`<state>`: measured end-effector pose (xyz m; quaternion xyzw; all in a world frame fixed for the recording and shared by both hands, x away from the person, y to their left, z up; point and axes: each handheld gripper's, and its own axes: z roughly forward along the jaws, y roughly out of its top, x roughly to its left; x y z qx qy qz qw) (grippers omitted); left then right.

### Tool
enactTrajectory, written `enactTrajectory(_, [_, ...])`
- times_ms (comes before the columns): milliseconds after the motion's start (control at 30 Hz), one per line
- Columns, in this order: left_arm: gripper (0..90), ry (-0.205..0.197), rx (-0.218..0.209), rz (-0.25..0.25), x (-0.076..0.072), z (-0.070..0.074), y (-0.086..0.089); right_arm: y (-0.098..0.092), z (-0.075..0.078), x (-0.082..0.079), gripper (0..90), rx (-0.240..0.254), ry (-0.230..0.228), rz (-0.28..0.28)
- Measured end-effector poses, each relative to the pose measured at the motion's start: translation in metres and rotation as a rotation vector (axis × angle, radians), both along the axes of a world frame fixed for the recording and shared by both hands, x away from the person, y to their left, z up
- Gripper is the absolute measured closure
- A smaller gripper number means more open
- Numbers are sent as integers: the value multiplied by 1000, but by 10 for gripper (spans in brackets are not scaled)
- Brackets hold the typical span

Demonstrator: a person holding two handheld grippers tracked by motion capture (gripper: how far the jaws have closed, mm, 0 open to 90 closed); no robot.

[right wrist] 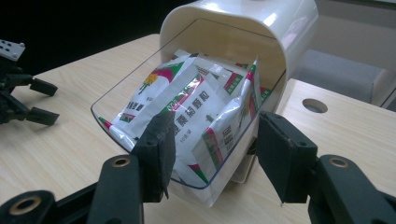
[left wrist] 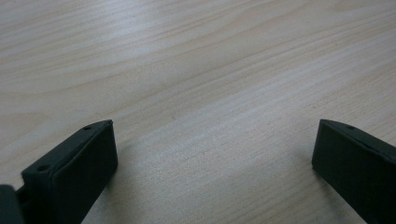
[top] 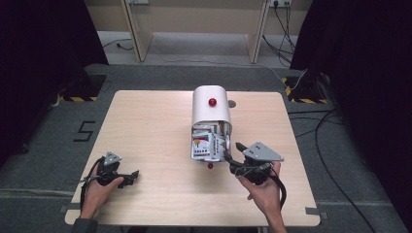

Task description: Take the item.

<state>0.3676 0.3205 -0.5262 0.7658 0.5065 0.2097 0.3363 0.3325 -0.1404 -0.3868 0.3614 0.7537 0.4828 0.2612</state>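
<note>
Surface (top: 145,131): pale wood. White dispenser (top: 211,108), centre, toward 1 o'clock: clear tilt-out bin (right wrist: 112,100) crammed with sachets. Sachets (right wrist: 187,105): likely light, soft, slippery foil; pinch the front one by its lower edge. Right tool (right wrist: 212,144): half open, straddling it, pads apparently clear. Left tool (left wrist: 210,158), 7 o'clock: wide, empty.
</note>
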Motion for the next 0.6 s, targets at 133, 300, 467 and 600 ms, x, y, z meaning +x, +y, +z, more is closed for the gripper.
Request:
enactTrajectory(133, [0,0,0,0,0,0,0,3,-1,3,510,-1,-5,-2])
enactTrajectory(300, [0,0,0,0,0,0,0,7,-3,7,536,-18,-6,-10])
enactTrajectory(467, [0,0,0,0,0,0,0,9,-7,13,577,-33,-5,-14])
enactTrajectory(600, [0,0,0,-1,0,0,0,10,-10,16,612,-38,-7,-12])
